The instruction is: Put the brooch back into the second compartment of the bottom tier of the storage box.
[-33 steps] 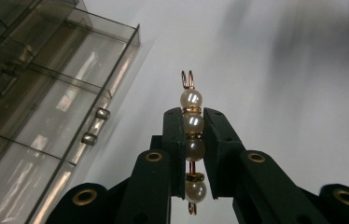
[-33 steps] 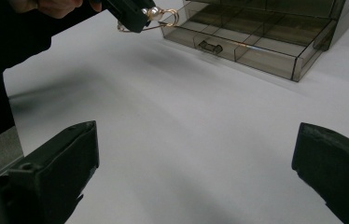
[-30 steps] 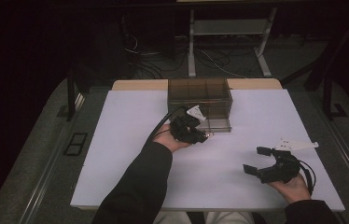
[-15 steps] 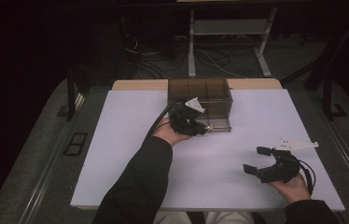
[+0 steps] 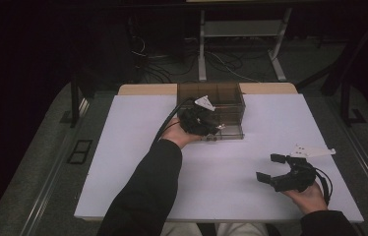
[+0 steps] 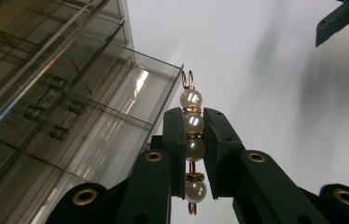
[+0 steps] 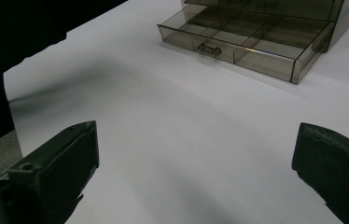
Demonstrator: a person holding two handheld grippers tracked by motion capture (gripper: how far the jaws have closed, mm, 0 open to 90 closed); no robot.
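left hand-held gripper [image 6: 193,154] clamped on pearl bar [image 6: 192,140] | open drawer [image 6: 116,121] just beside: centre over a compartment before release | right hand-held gripper [image 5: 276,169] jaws wide, idle

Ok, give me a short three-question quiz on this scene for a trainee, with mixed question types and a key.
1. True or false: the left gripper is shut on a pearl bead pin.
2. Multiple choice: the right gripper is A) shut on a bead, B) open above the bare white table, C) inside the drawer.
3. Fill in: the bottom drawer of the smoky clear organizer box is pulled ____.

Key: 1 true; 2 B; 3 open.
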